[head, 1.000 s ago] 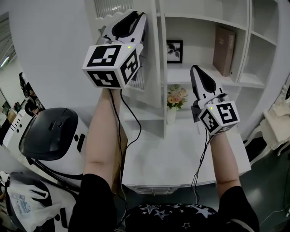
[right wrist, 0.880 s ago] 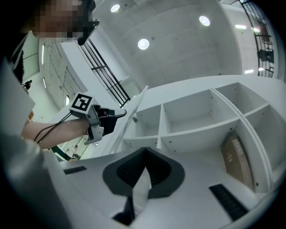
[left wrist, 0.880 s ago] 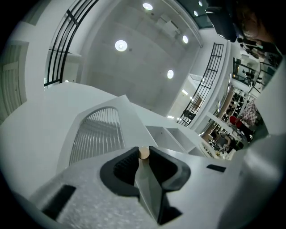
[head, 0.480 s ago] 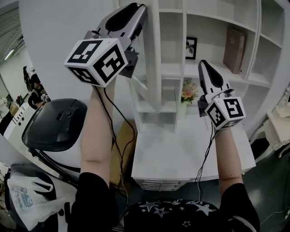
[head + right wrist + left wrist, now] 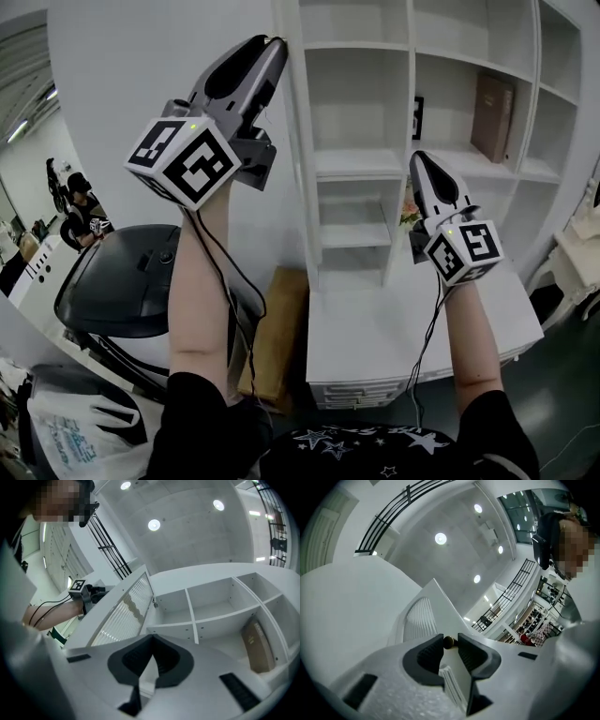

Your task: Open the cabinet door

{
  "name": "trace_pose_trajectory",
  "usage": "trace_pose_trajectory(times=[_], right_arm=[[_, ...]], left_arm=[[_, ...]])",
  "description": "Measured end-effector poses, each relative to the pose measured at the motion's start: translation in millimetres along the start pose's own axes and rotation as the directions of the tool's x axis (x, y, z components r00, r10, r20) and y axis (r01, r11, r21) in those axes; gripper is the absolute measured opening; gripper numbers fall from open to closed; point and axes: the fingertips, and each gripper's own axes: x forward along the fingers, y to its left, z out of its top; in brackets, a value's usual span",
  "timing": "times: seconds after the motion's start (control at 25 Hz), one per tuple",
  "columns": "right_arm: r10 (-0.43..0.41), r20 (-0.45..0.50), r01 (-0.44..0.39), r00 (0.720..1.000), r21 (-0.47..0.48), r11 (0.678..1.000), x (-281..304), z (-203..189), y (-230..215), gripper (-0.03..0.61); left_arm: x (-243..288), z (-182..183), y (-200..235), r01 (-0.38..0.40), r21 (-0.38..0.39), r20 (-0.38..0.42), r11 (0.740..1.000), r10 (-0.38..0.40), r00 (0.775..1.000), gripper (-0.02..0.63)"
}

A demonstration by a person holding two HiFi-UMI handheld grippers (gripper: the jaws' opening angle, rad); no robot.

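Observation:
The white cabinet door (image 5: 298,141) stands swung out, edge-on in the head view; its ribbed glass panel (image 5: 124,616) shows in the right gripper view. My left gripper (image 5: 274,45) is raised at the door's top left. In the left gripper view its jaws (image 5: 449,641) sit on either side of the small dark door knob (image 5: 448,642), pads against it, and are easing open. My right gripper (image 5: 421,159) is shut and holds nothing; it hangs in front of the open shelves (image 5: 356,159). Its jaw tips meet (image 5: 152,639).
A brown book (image 5: 492,117) and a picture frame (image 5: 416,117) stand on the shelves; flowers (image 5: 410,214) peek from behind the right gripper. A white desk top (image 5: 375,337) lies below. A black-and-white machine (image 5: 131,281), a brown board (image 5: 277,328) and a plastic bag (image 5: 66,431) are at left.
The door has swung further out to the left with my left gripper on its knob, uncovering more shelves. My right gripper has drifted a little, still shut.

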Motion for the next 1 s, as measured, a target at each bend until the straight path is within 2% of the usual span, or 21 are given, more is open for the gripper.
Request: trace_pose_trajectory(times=[0.28, 0.48, 0.68, 0.84, 1.0], right_arm=[[-0.043, 0.016, 0.043, 0.999, 0.016, 0.999, 7.6, 1.8, 28.2, 0.006], [-0.038, -0.017, 0.039, 0.999, 0.046, 0.998, 4.8, -11.8, 48.3, 0.006], [-0.043, -0.059, 0.046, 0.997, 0.035, 0.998, -6.4, -21.0, 57.0, 0.006], [-0.034, -0.068, 0.035, 0.997, 0.017, 0.999, -19.3, -19.5, 63.4, 0.005], [-0.025, -0.079, 0.026, 0.997, 0.018, 0.999, -37.7, -16.2, 66.8, 0.005]], left_arm=[[-21.9, 10.2, 22.0, 0.022, 0.005, 0.004, 1.000, -0.022, 1.000, 0.103], [-34.9, 14.8, 36.4, -0.005, 0.014, 0.033, 1.000, 0.005, 0.999, 0.100], [-37.6, 20.2, 34.7, -0.013, 0.021, 0.064, 1.000, 0.012, 0.998, 0.080], [-58.4, 24.4, 36.2, -0.084, 0.026, 0.102, 0.996, 0.081, 0.991, 0.008], [-89.4, 15.0, 31.0, -0.161, 0.029, 0.070, 0.987, 0.159, 0.985, 0.008]])
